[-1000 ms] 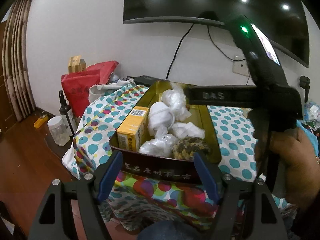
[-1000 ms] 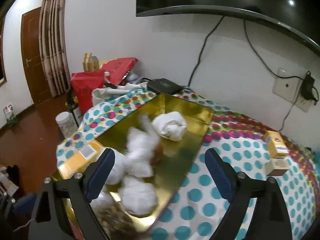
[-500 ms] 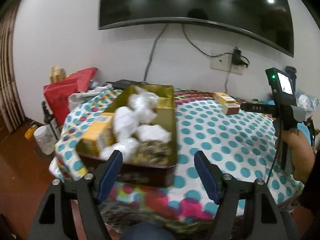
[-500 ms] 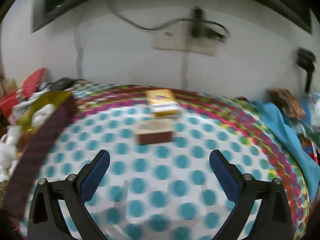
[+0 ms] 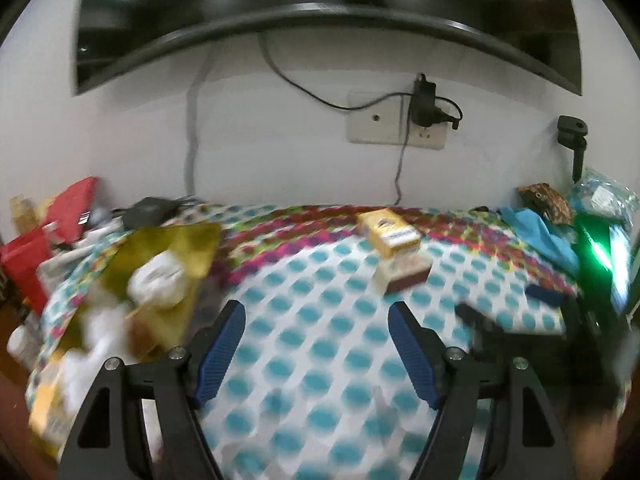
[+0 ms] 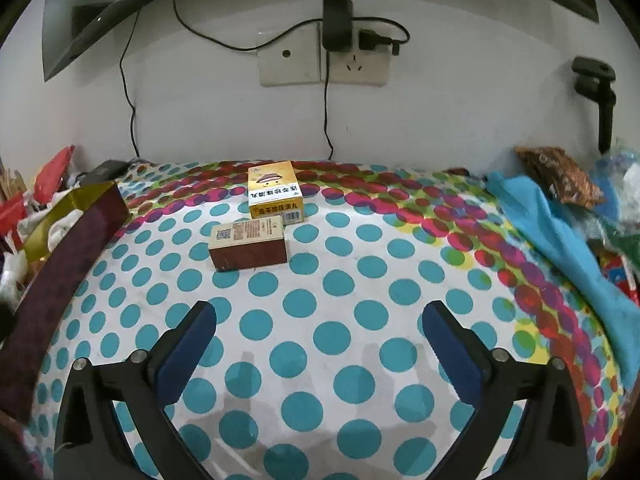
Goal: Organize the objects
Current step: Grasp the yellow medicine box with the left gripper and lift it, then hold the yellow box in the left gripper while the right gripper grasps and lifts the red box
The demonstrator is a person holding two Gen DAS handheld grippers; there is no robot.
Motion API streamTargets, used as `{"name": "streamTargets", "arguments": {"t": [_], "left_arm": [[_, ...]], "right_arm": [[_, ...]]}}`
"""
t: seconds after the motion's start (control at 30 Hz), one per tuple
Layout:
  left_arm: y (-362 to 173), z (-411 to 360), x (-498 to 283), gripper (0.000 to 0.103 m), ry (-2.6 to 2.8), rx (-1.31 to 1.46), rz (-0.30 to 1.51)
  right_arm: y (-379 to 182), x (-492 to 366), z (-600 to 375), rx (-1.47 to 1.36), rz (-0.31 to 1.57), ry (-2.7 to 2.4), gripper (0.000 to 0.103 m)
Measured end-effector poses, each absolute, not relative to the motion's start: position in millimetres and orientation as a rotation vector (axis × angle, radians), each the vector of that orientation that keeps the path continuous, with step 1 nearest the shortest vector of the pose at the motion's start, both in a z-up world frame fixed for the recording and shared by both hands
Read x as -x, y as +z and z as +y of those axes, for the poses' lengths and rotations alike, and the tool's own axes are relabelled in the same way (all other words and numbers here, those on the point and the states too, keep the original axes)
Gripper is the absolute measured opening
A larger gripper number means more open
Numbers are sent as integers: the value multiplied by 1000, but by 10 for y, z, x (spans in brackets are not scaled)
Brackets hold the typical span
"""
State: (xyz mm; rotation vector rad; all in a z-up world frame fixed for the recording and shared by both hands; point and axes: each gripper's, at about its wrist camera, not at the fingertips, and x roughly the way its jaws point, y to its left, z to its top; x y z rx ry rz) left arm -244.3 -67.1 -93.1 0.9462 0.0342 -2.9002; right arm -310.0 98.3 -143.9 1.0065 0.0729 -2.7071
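A yellow medicine box (image 6: 274, 197) and a brown box (image 6: 249, 242) lie side by side on the polka-dot tablecloth (image 6: 328, 340), toward the wall. They also show, blurred, in the left wrist view: the yellow box (image 5: 389, 232) and the brown box (image 5: 404, 273). A gold tin (image 5: 160, 256) with white wrapped bundles (image 5: 158, 278) and a yellow box sits at the table's left end; its dark red side (image 6: 60, 264) shows in the right wrist view. My right gripper (image 6: 320, 322) is open and empty, short of the two boxes. My left gripper (image 5: 318, 322) is open and empty above the cloth.
A wall socket with a black charger (image 6: 338, 24) and cables is behind the table. A blue cloth (image 6: 560, 240) and bags (image 6: 560, 180) lie at the right. Red bags (image 5: 48, 232) stand at the left. The right gripper's body (image 5: 596, 264) is at the left view's right edge.
Both grippers have swung right, away from the gold tin toward the two boxes. The right gripper is now closer to the boxes. Both stay open and empty.
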Motion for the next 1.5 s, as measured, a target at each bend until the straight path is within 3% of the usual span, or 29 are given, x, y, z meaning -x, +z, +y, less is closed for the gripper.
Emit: {"name": "streamTargets", "arguments": {"t": [0.23,0.43,0.57,0.7,0.83,1.1,1.13,1.17,1.2,1.5], "left_arm": [[-1045,-308,3692,76,-2809,-1122,-5],[-1283,-272,4382,76,-2655,-1348,222],[-1324,-293,4605,76,-2628,-1377,241],[-1442,-192,4793,76,-2592,-1434,148],[-1517,-141,4922,86,-2600,-1425,139],[-1714,-116,4963,86,-2570,-1496,94],[-1728,-133,4947,81,-2562,-1501,85],[-1728,-156,4925,47,-2577,-1505,101],[-1699,-182,4896,29,-2607,-1513,109],[-998,-567,4171,30,-2749,-1222,66]], "right_arm": [[-1445,3119,1167,-1011,-66,-2716,103],[-1428,3098,1274,-975,-149,-2711,103],[-1420,3079,1327,-958,-188,-2726,103],[-1415,3070,1298,-956,-161,-2731,103],[-1416,3070,1298,-954,-156,-2733,103],[-1414,3081,1290,-952,-148,-2744,103],[-1414,3079,1296,-952,-150,-2743,103],[-1419,3082,1296,-954,-151,-2743,103],[-1418,3082,1297,-956,-152,-2743,103],[-1432,3094,1295,-968,-151,-2746,103]]}}
